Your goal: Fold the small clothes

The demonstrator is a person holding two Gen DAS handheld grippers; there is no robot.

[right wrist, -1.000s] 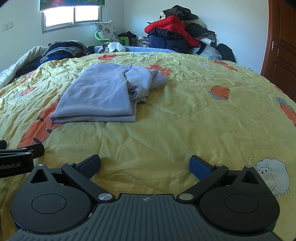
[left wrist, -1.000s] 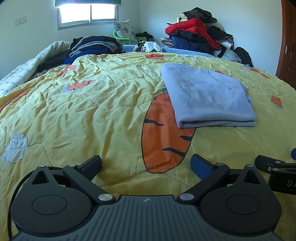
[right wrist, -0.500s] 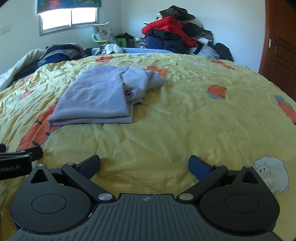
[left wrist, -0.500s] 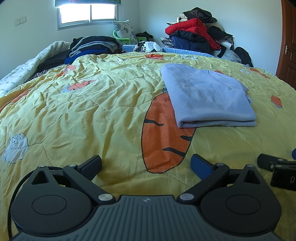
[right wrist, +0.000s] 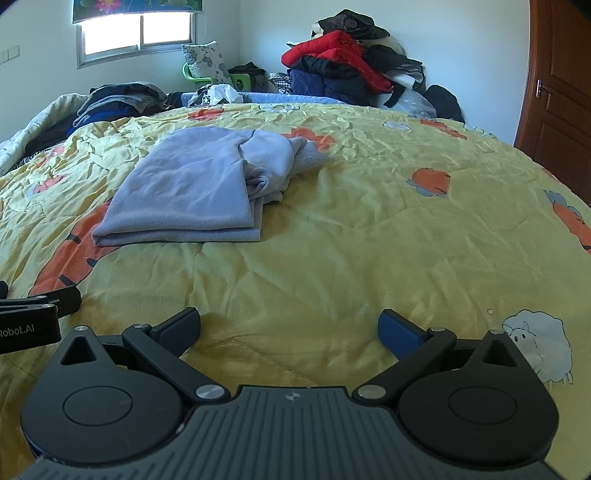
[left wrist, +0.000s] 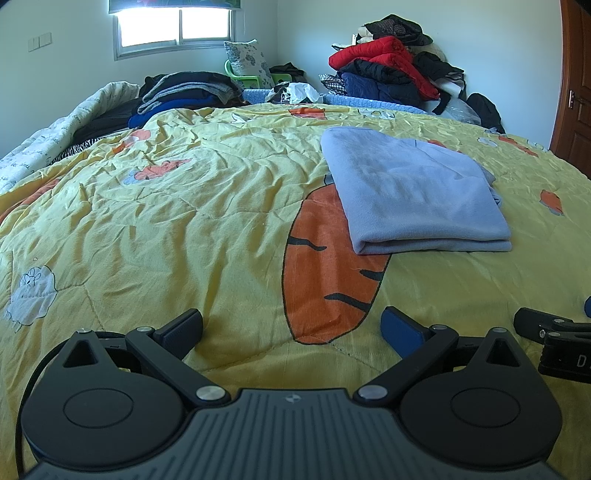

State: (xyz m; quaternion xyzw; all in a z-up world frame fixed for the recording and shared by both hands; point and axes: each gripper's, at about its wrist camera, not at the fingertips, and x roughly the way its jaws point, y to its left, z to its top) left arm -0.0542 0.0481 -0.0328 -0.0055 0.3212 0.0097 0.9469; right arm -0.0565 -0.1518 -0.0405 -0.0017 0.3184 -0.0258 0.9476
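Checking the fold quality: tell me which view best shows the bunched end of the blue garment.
The right wrist view: the blue garment shows its crumpled far-right end there. The left wrist view shows mostly its smooth top and folded near edge.

bedroom clutter around a yellow carrot-print quilt (left wrist: 207,229)

a heap of red and dark jackets (left wrist: 388,74) sits at the far wall, a stack of dark folded clothes (left wrist: 184,92) lies under the bright window (left wrist: 173,26), and a brown wooden door (right wrist: 557,92) stands at right.
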